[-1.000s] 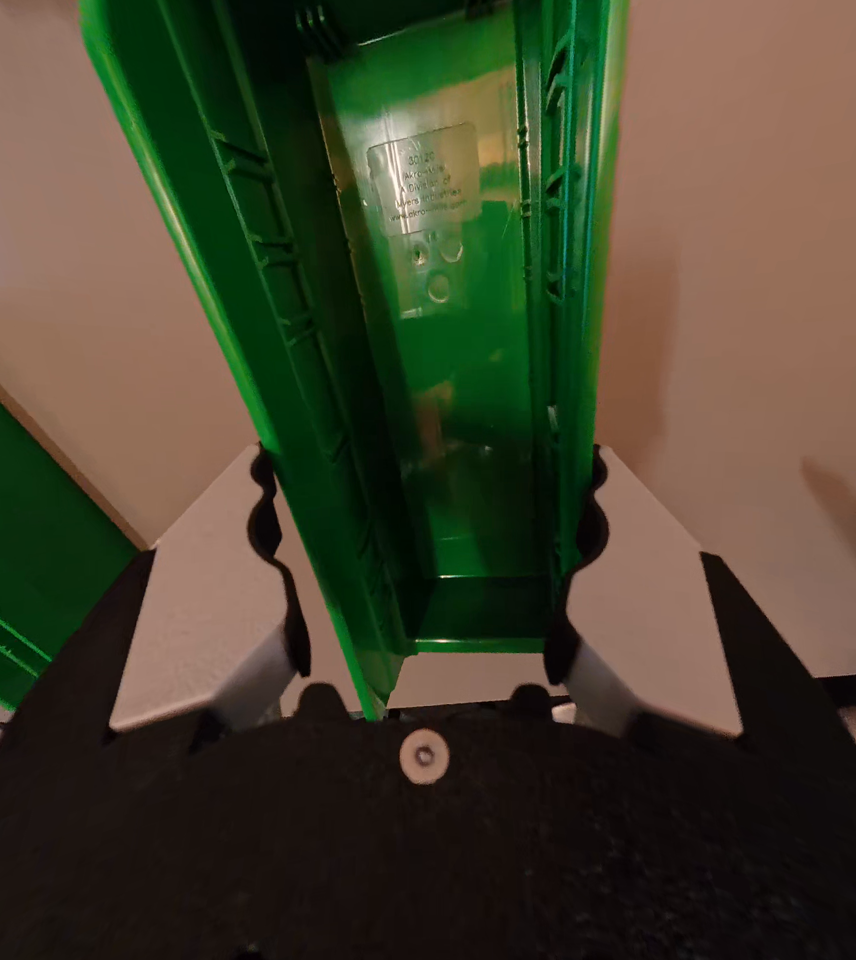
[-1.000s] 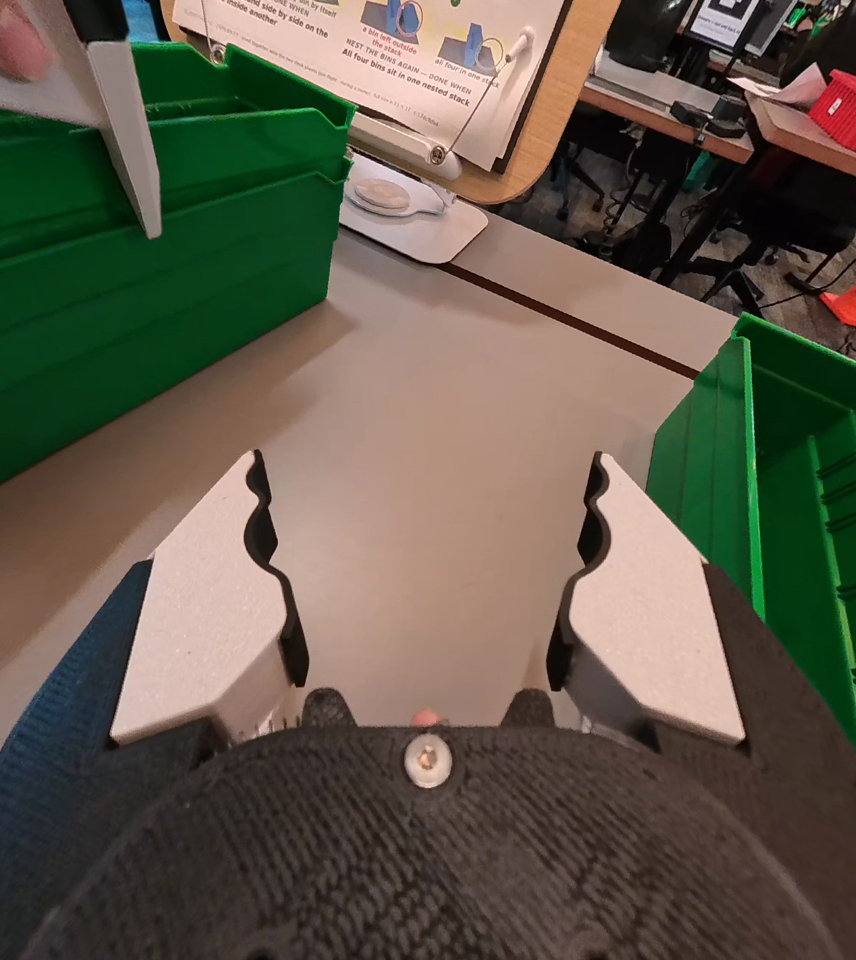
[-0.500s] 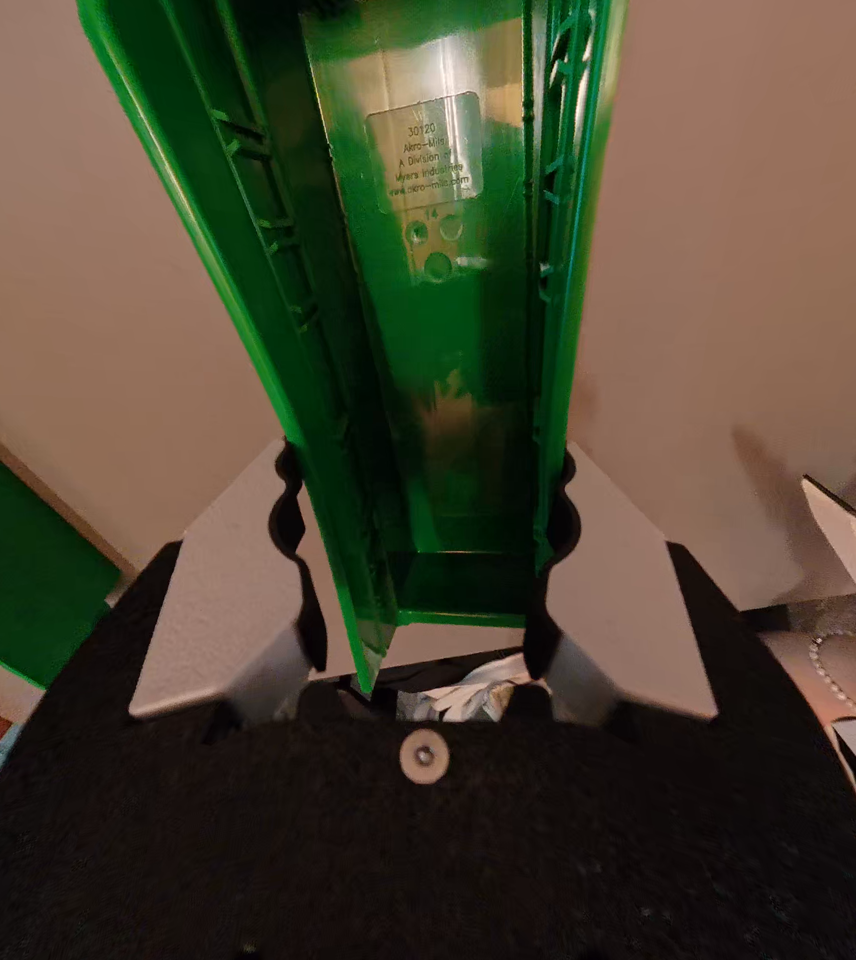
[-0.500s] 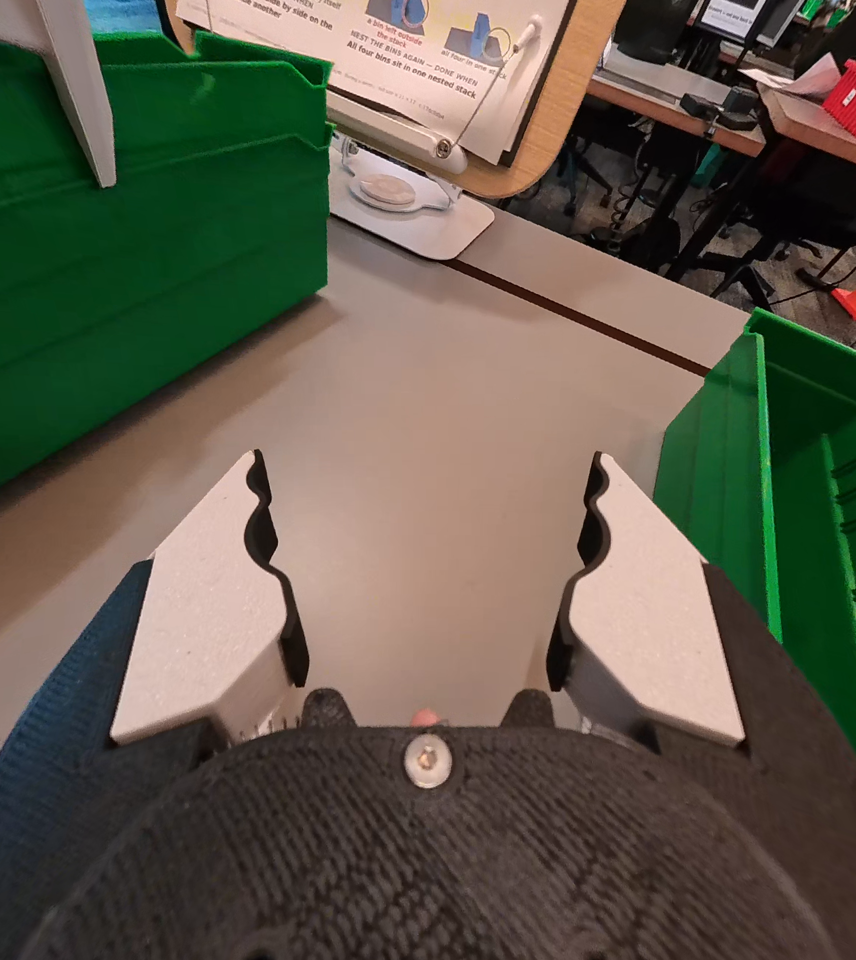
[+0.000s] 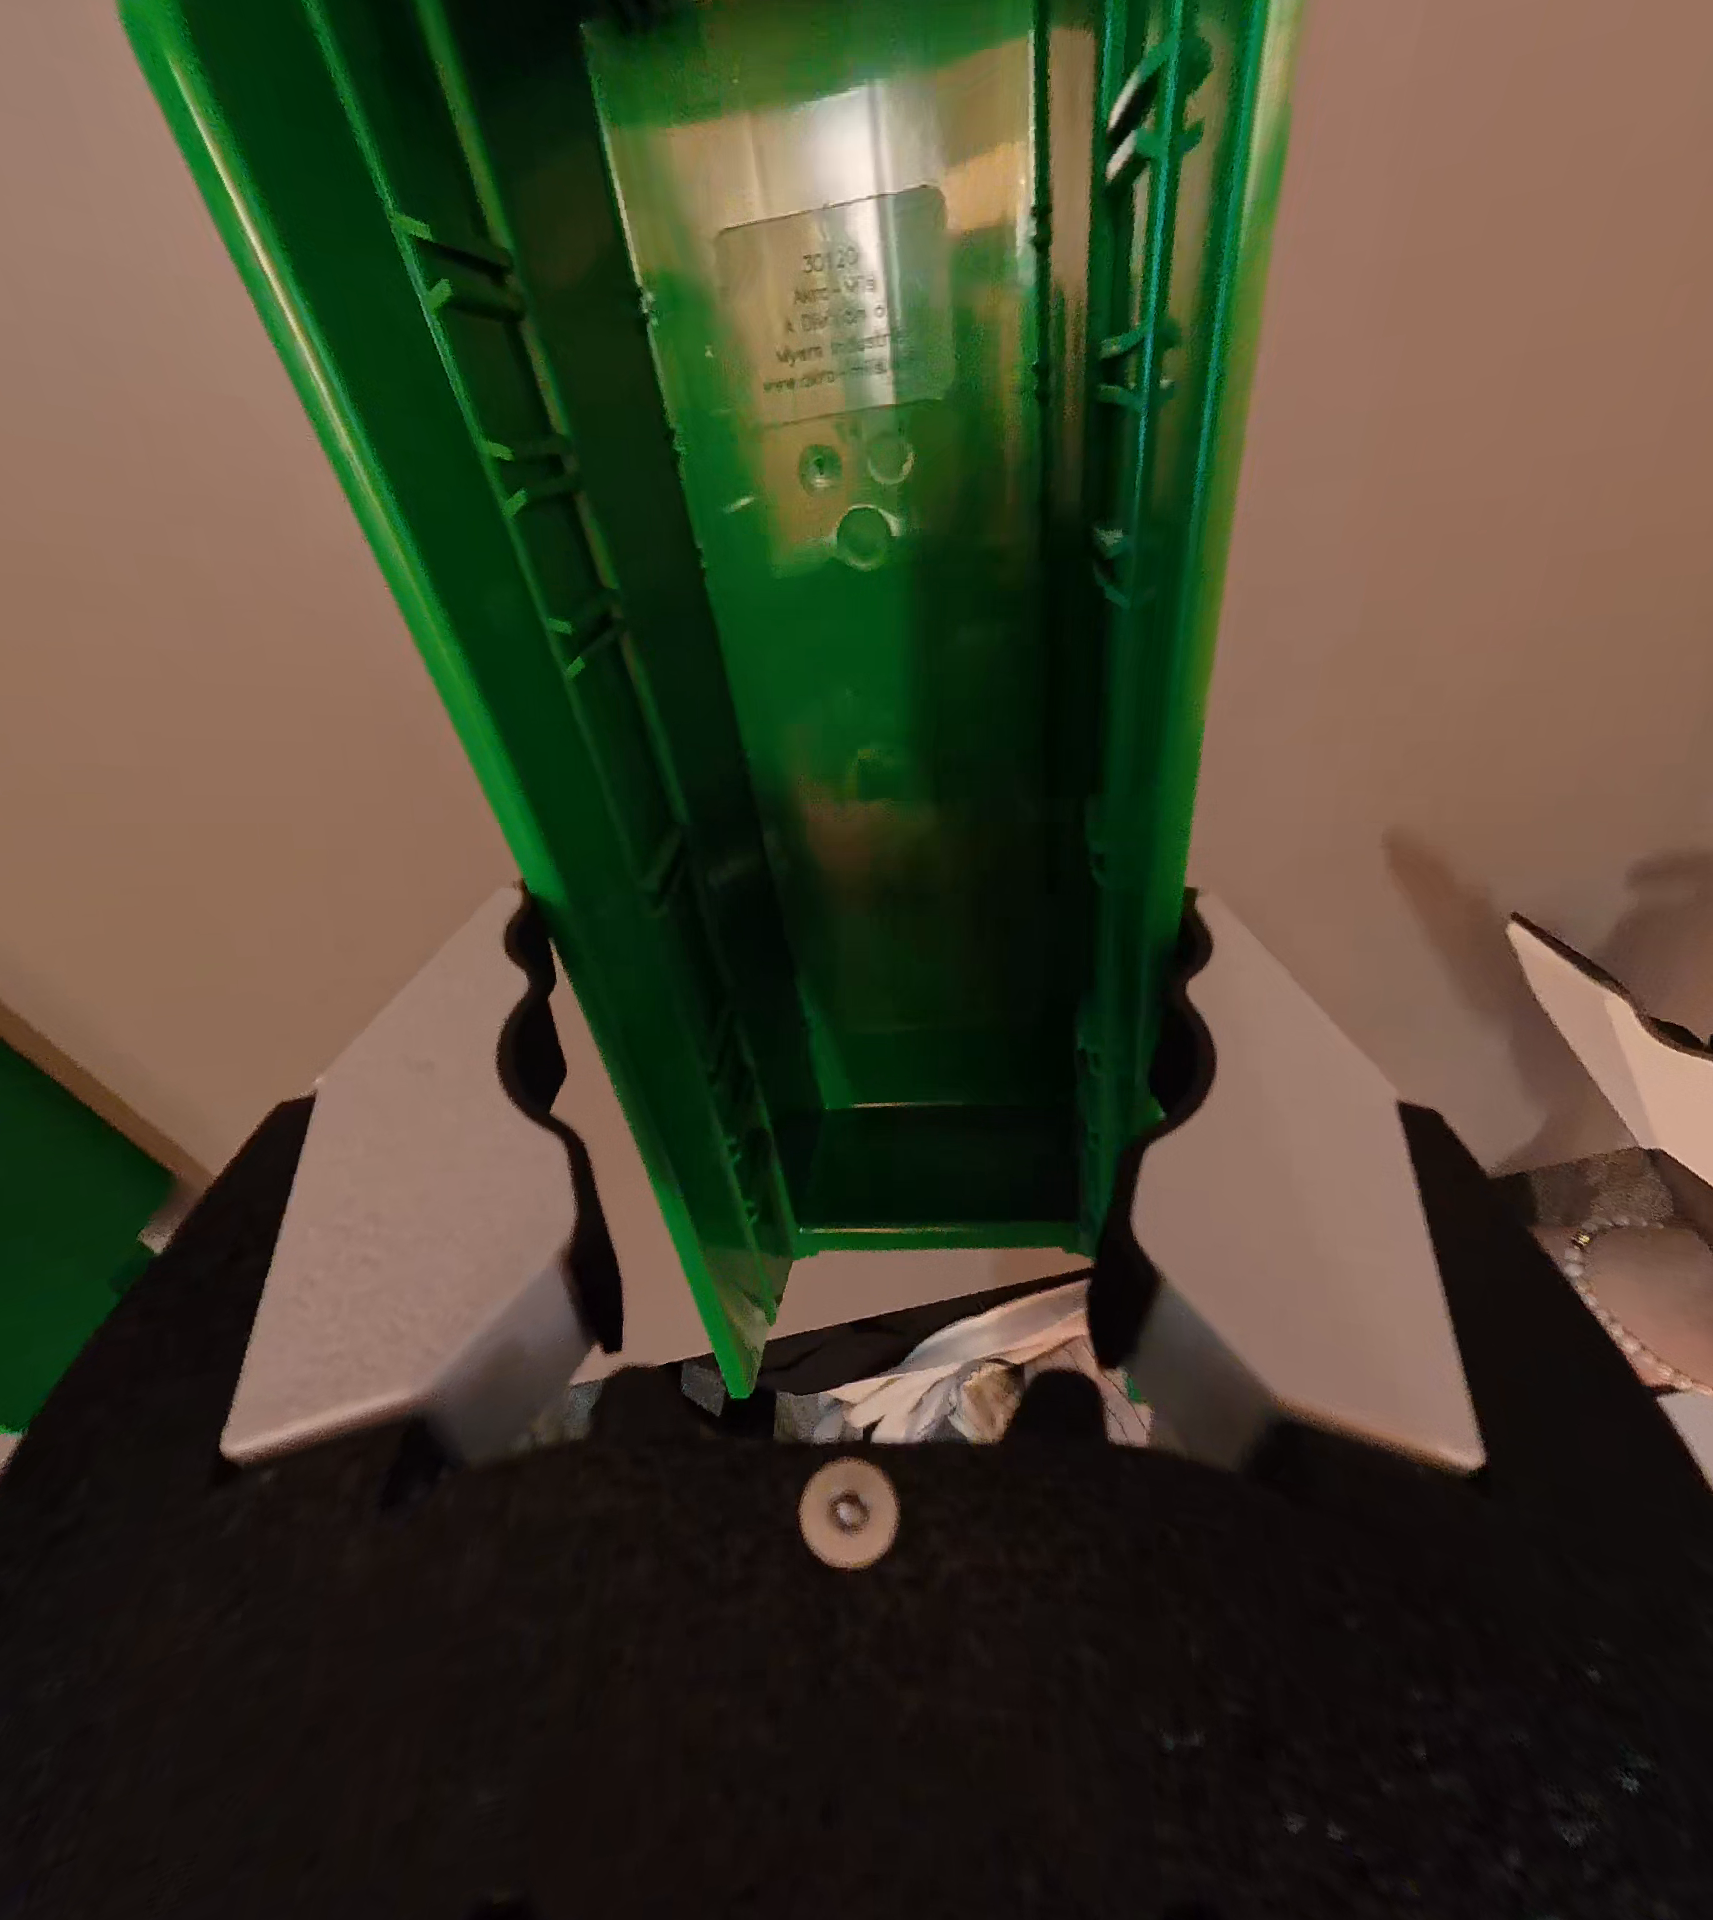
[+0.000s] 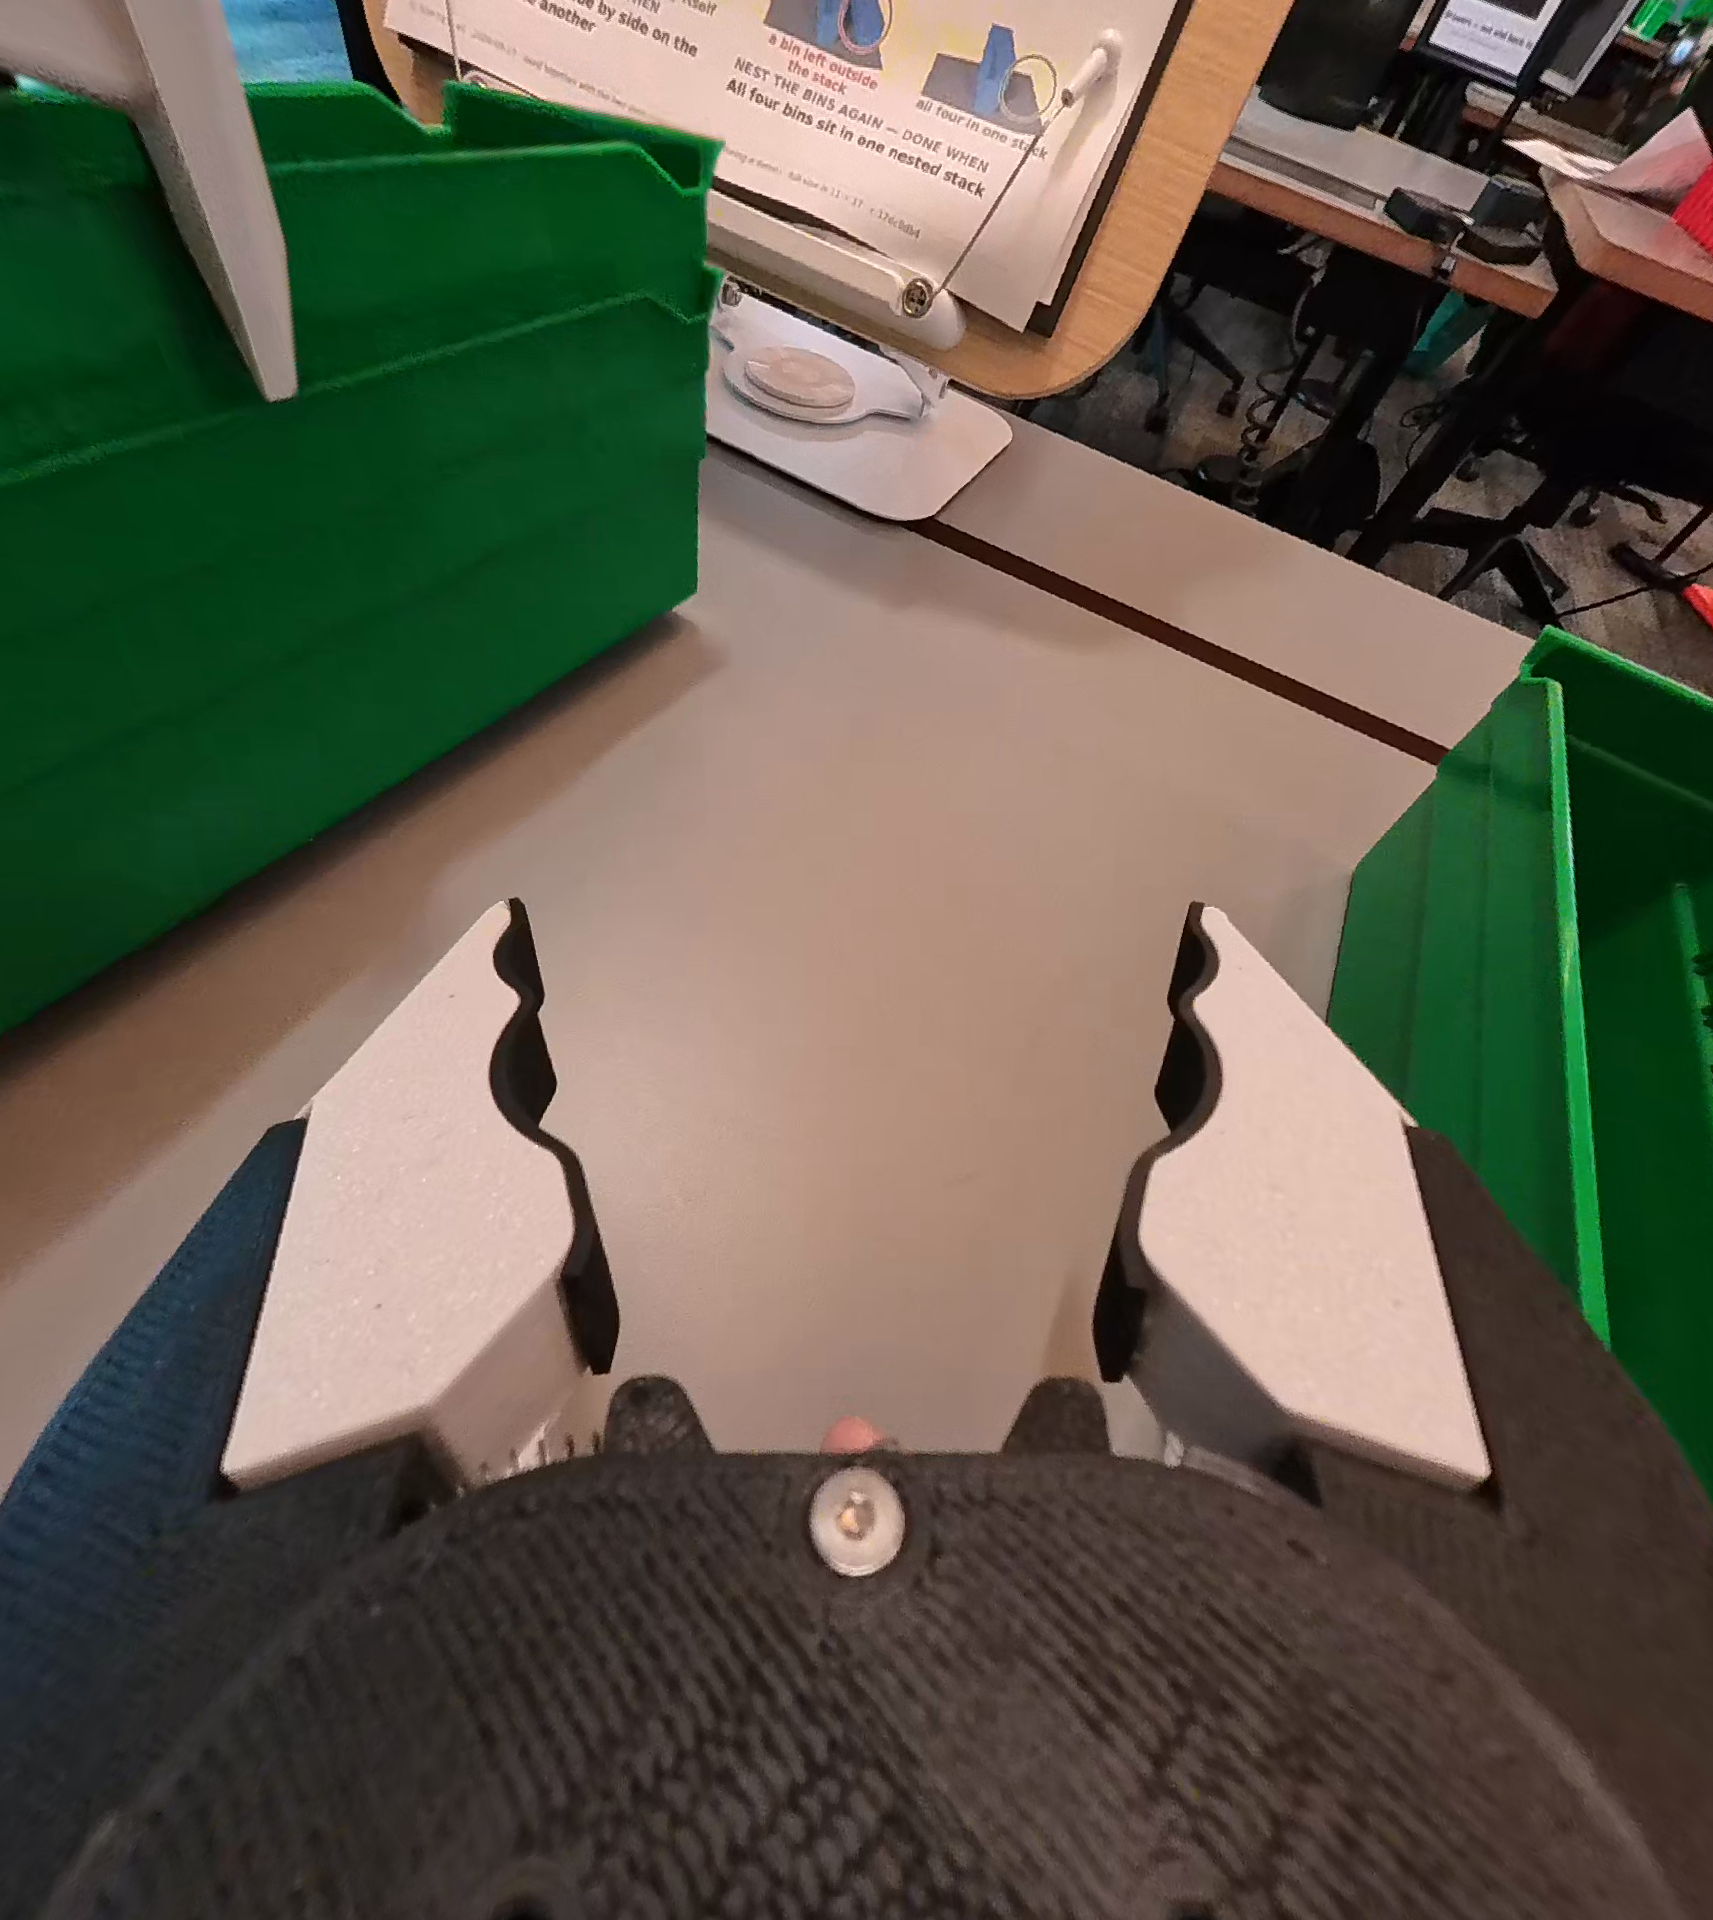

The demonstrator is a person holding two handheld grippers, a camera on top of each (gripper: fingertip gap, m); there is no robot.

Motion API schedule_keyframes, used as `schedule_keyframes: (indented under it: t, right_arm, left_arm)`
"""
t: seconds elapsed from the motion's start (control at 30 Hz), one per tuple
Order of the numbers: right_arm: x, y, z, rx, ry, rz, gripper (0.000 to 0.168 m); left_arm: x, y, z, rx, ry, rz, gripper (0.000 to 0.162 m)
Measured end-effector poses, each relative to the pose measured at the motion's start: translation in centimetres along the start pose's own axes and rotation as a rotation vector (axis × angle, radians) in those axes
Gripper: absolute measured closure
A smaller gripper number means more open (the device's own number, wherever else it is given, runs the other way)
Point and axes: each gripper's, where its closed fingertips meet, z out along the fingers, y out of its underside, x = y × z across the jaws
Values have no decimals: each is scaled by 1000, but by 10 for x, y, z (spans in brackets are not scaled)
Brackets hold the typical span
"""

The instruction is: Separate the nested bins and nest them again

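Left tool (image 5: 852,1101) is straddling one end of a narrow green bin (image 5: 862,644), fingers spread either side of it; whether it is clamping or just bracketing, cannot tell. Bin's long axis is running straight away from the tool, open top facing the camera, over the tabletop (image 5: 1454,520).

Right tool (image 6: 852,1132) is hanging spread and empty over the tabletop, between the nested stack (image 6: 312,623) at its left and a lone bin (image 6: 1610,987) at its right, the nearer.

I can't see the far end of the green bin (image 5: 883,727): the left wrist view's top edge cuts it off. Its right wall hides my right jaw's contact. The second bin (image 6: 1641,1039) runs past the right wrist view's edge.
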Motion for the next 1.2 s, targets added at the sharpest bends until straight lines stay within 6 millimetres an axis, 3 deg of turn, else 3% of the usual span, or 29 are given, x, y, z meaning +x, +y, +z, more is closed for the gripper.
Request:
schedule_keyframes:
  t: [0.33, 0.47, 0.8, 0.93, 1.2]
  right_arm:
    - [2, 1, -1, 1, 1, 5, 49]
    - [2, -1, -1, 6, -1, 8, 49]
    - [-5, -5, -1, 16, -15, 0, 49]
    - [-11, -6, 1, 10, -26, -11, 49]
    - [-23, -12, 2, 22, -43, -39, 50]
  left_arm:
    - [13, 4, -4, -64, -37, 16, 68]
    - [18, -4, -12, -20, -2, -1, 75]
    - [9, -3, -29, 10, -44, -8, 77]
    - [-8, -2, -37, 6, -190, 17, 76]
    - [-2, 3, -39, -6, -143, 30, 78]
